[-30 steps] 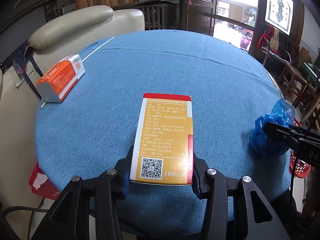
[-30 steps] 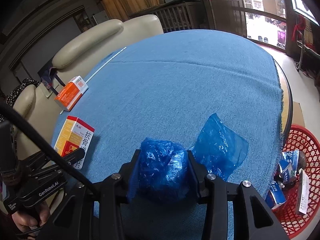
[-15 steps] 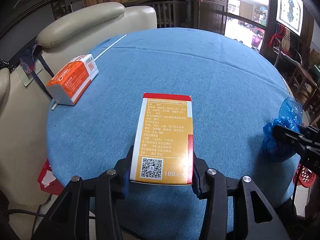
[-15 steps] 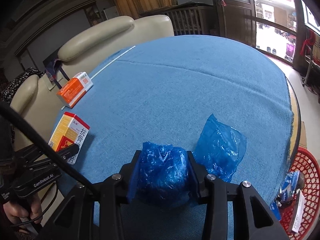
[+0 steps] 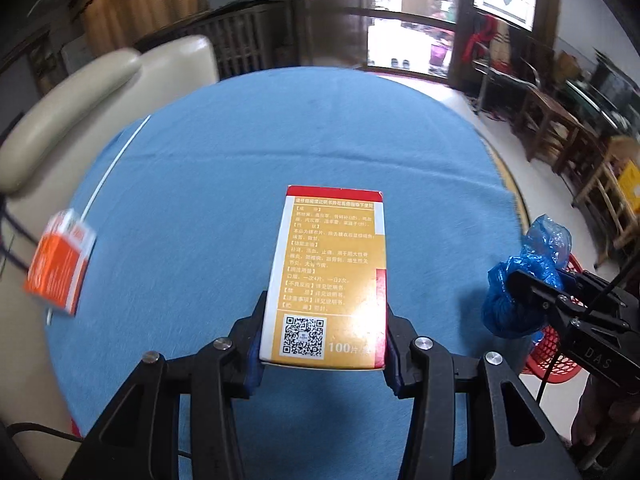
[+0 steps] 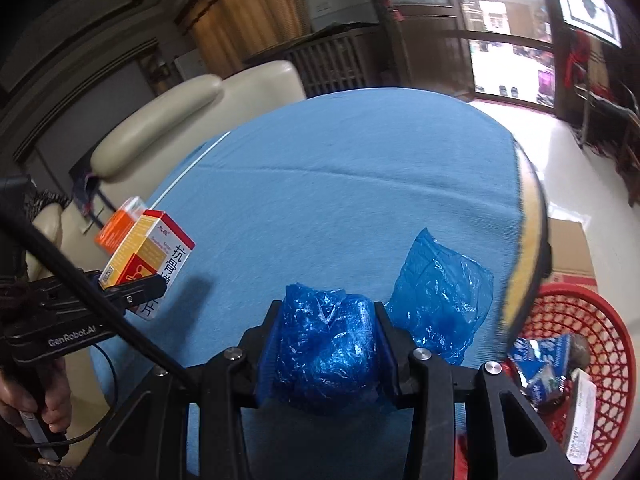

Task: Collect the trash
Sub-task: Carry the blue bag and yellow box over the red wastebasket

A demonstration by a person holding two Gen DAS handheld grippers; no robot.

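Observation:
My left gripper (image 5: pixel 322 346) is shut on a yellow and red medicine box (image 5: pixel 330 272), held above the blue tablecloth (image 5: pixel 248 168). From the right wrist the same box (image 6: pixel 150 256) shows at the left, lifted, with a hand under that gripper. My right gripper (image 6: pixel 326 356) is shut on a crumpled blue plastic bag (image 6: pixel 326 344); its loose end (image 6: pixel 438 292) trails to the right. In the left wrist view the bag (image 5: pixel 524 280) hangs at the table's right edge. An orange and white box (image 5: pixel 58 268) lies at the table's left edge.
A red mesh basket (image 6: pixel 580 320) stands on the floor right of the table, with blue wrappers and a white packet inside. A cream sofa (image 6: pixel 172 120) runs behind the table on the left. A white stick (image 5: pixel 116 164) lies on the cloth. Wooden chairs (image 5: pixel 560 128) stand far right.
Both grippers have shifted rightwards with their loads. The medicine box has risen off the cloth. The red basket has come further into the right wrist view.

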